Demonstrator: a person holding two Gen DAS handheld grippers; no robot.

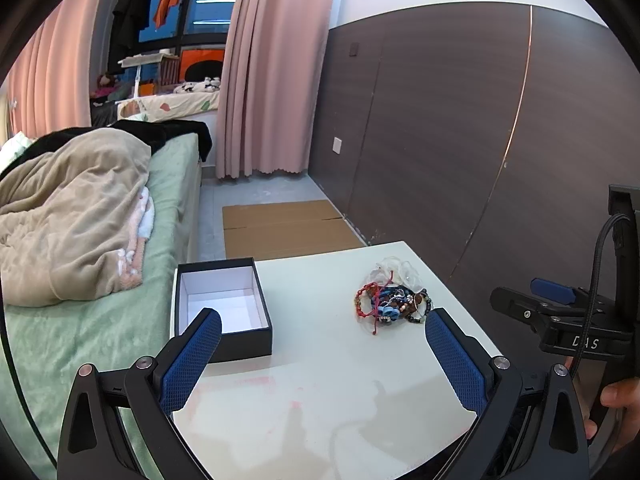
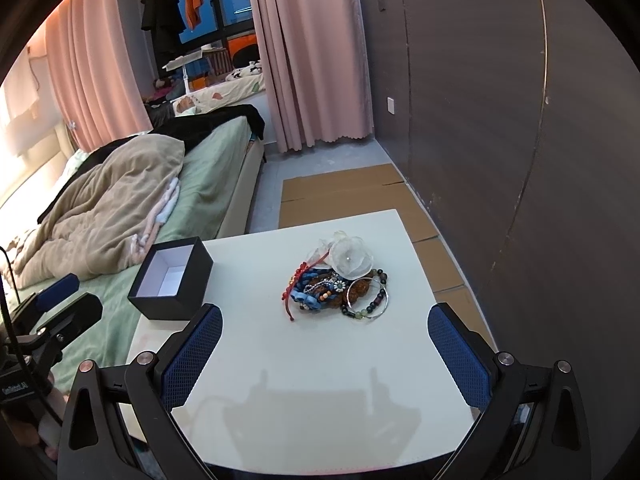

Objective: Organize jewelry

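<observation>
A tangled pile of jewelry (image 1: 394,298) (image 2: 340,286) lies on the small white table (image 1: 320,368) (image 2: 320,360): red cord bracelets, blue braided pieces, beaded strands, a silver bangle and sheer white fabric flowers. An open black box (image 1: 222,308) (image 2: 172,278) with a white, empty inside stands at the table's left edge. My left gripper (image 1: 323,334) hovers open over the near part of the table, between box and pile. My right gripper (image 2: 325,330) is open too, just short of the pile. Neither holds anything.
A bed (image 1: 120,264) with a green sheet and beige blanket borders the table on the left. Flattened cardboard (image 1: 280,228) lies on the floor beyond. A dark wood wall panel (image 1: 460,140) runs along the right. Pink curtains (image 1: 272,80) hang at the back.
</observation>
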